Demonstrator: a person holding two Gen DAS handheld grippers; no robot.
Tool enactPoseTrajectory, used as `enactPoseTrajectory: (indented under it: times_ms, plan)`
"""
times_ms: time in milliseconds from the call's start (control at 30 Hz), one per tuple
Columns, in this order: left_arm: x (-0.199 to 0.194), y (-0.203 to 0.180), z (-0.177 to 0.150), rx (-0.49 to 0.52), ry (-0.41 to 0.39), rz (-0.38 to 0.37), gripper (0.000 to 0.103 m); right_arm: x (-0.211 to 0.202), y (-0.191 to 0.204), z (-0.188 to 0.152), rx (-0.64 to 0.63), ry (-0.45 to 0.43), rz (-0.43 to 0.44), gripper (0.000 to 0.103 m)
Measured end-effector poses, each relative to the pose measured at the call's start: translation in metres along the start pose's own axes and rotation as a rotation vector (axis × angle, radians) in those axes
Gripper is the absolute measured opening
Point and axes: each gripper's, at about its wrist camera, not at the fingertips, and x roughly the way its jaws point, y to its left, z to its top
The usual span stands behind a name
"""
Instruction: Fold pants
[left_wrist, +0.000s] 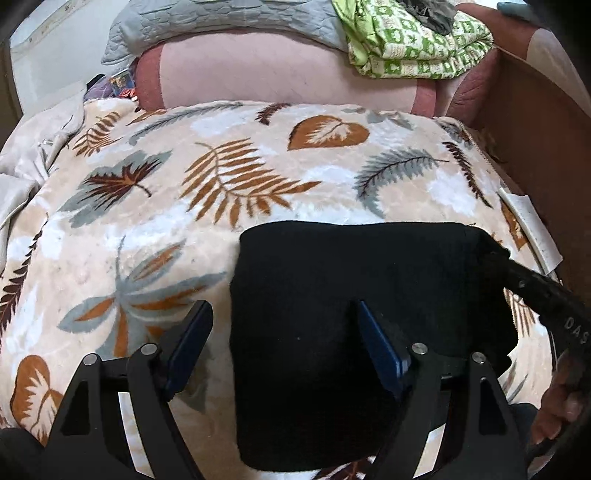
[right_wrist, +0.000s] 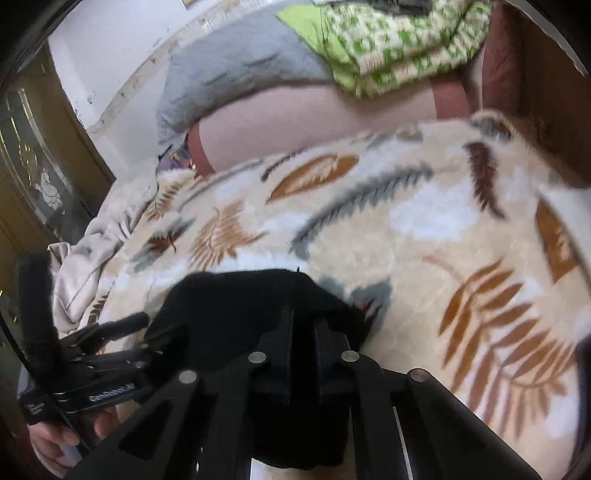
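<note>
The black pants (left_wrist: 332, 295) lie folded into a compact rectangle on the leaf-patterned blanket (left_wrist: 221, 166). My left gripper (left_wrist: 280, 314) is open, hovering over the pants' left edge, one finger over the blanket and one over the black cloth. My right gripper (right_wrist: 303, 325) is shut on the right edge of the black pants (right_wrist: 236, 302) and lifts that corner a little. The right gripper also shows at the right edge of the left wrist view (left_wrist: 546, 295). The left gripper shows at the lower left of the right wrist view (right_wrist: 110, 332).
A pink cushion (left_wrist: 277, 74) lies at the back with a grey quilt (left_wrist: 221, 22) and a green patterned cloth (left_wrist: 417, 40) on it. A brown wooden board (left_wrist: 535, 147) borders the right side. Crumpled beige fabric (left_wrist: 29, 166) lies at the left.
</note>
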Motion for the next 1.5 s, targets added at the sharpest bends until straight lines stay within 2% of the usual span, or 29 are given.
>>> enactPoseTrajectory:
  times_ms: [167,200,233,367,500,600,667,733,900,1033,1133,1367,1500]
  plan:
    - [0.011,-0.009,-0.006,0.016,0.011,0.003,0.081,0.020,-0.001,-0.010,-0.024,0.062,-0.072,0.009]
    - [0.010,-0.009,-0.005,0.017,0.010,0.001,0.081,0.019,-0.001,-0.010,-0.022,0.055,-0.075,0.012]
    - [0.009,-0.007,-0.004,0.015,0.013,-0.001,0.081,0.014,-0.001,-0.009,-0.013,0.048,-0.079,0.021]
    - [-0.001,-0.001,-0.001,-0.003,-0.001,0.000,0.081,-0.009,0.003,-0.009,-0.021,0.011,-0.126,0.036]
    - [-0.005,-0.002,-0.005,-0.006,-0.005,0.005,0.081,-0.025,0.024,-0.019,-0.071,-0.014,-0.074,0.036]
    - [0.001,-0.007,-0.014,0.010,0.021,0.006,0.081,-0.019,0.035,-0.034,-0.098,0.030,-0.026,0.036]
    - [0.001,-0.009,-0.017,0.016,0.005,0.018,0.082,-0.006,0.035,-0.048,-0.107,0.067,-0.045,0.037]
    - [0.000,-0.010,-0.019,0.027,0.006,0.028,0.082,-0.004,0.036,-0.054,-0.120,0.049,-0.060,0.037]
    - [-0.007,-0.014,-0.016,0.034,0.009,0.052,0.082,-0.018,0.036,-0.041,-0.095,0.037,-0.010,0.038]
    - [-0.019,-0.016,-0.004,0.029,-0.032,0.073,0.082,-0.034,0.035,-0.025,-0.117,-0.022,0.012,0.048]
    - [-0.023,-0.019,0.001,0.017,-0.035,0.068,0.082,-0.031,0.035,-0.019,-0.096,-0.014,0.058,0.048]
    - [-0.026,-0.018,-0.008,0.011,-0.048,0.066,0.082,-0.019,0.036,-0.037,-0.098,0.033,0.020,0.048]
    - [-0.014,-0.021,-0.017,0.028,-0.005,0.041,0.082,-0.012,0.034,-0.046,-0.087,0.071,-0.017,0.048]
